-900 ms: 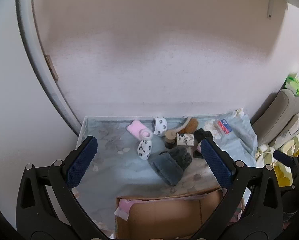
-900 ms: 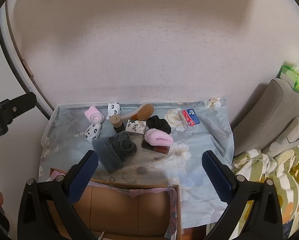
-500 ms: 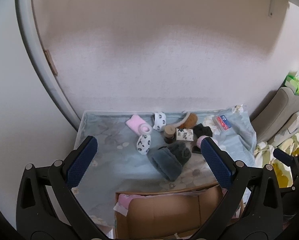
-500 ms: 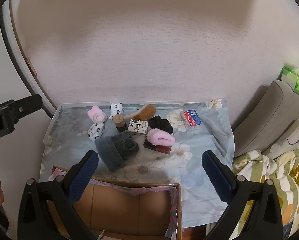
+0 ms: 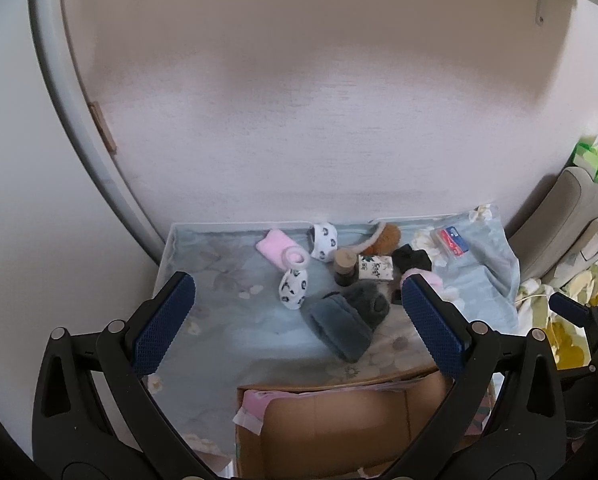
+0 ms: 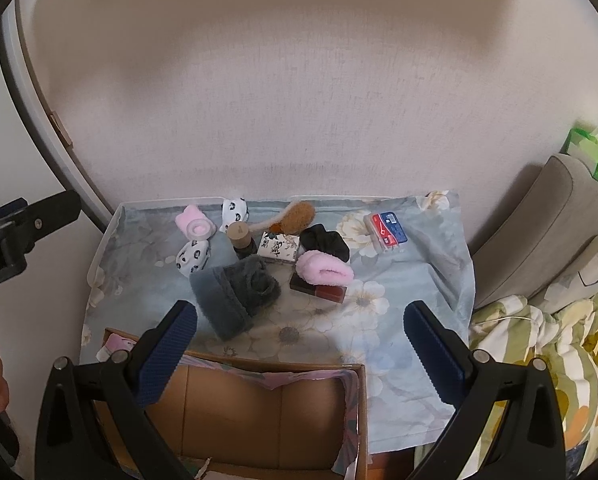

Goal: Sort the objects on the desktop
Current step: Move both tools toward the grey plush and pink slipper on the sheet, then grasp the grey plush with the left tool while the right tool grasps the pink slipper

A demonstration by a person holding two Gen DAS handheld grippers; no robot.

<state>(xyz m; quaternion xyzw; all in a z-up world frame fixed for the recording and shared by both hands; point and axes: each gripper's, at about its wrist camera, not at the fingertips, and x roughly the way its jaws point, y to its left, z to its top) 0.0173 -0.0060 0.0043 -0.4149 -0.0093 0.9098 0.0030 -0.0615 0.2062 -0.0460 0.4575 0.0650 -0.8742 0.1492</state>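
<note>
A: Brown cardboard sits closest: the box (image 6: 259,408) lies open at the near table edge, probably so sorted things drop straight in. Both tools hang above it, the right gripper (image 6: 301,354) and the left gripper (image 5: 295,326) each with fingers spread wide, holding nothing.

B: And the things to sort?

A: Past the box, on the flowered cloth (image 6: 411,304): a grey fuzzy sock (image 6: 233,294) first, then a pink slipper sock (image 6: 325,270) lying over a dark red case (image 6: 319,290), spotted socks (image 6: 193,256), a little jar (image 6: 241,236), a brush (image 6: 295,216) and a red-and-blue packet (image 6: 387,232) near the wall.

B: Anything changed?

A: Compared with a second ago, both cameras have pulled back slightly; the pile looks smaller, nothing touched.
</note>
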